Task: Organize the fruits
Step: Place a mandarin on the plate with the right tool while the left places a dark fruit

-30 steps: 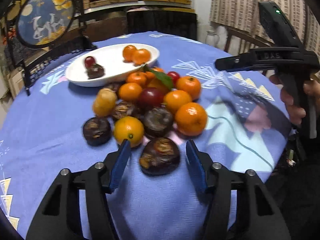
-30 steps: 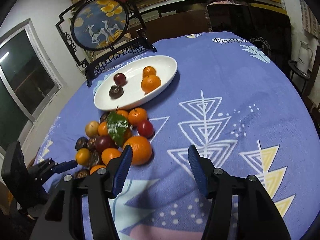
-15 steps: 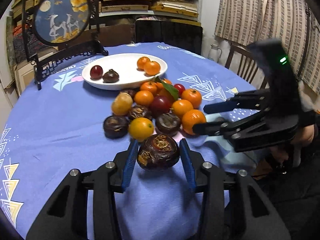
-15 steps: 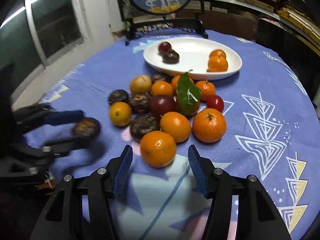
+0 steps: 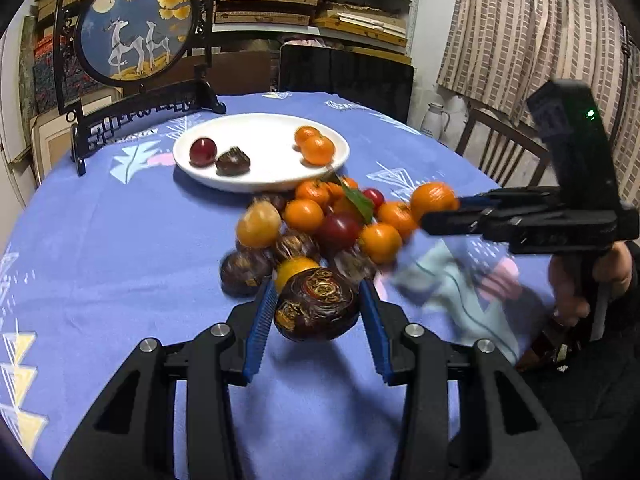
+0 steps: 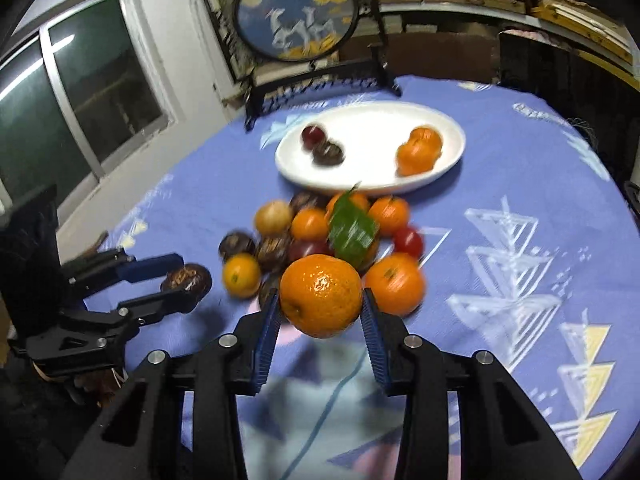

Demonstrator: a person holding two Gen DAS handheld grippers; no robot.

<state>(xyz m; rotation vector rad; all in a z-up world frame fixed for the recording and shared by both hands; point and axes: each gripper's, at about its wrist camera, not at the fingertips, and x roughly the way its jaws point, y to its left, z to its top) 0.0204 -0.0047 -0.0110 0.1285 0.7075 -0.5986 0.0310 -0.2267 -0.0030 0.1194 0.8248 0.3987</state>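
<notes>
Left hand-held gripper clamps a dark fruit; right hand-held gripper, closing, pinches an orange.

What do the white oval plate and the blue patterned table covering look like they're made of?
The white oval plate looks like glazed ceramic: smooth, glossy, thick rounded rim; melamine is possible. The blue patterned table covering looks like matte woven cloth, with printed shapes and soft folds near the table edge.

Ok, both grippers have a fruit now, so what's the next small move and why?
Probably carry both to the white plate. The left gripper is shut on a dark fruit, the right gripper's jaws are closing on an orange, and the plate already holds dark fruits on one side, oranges on the other.
</notes>
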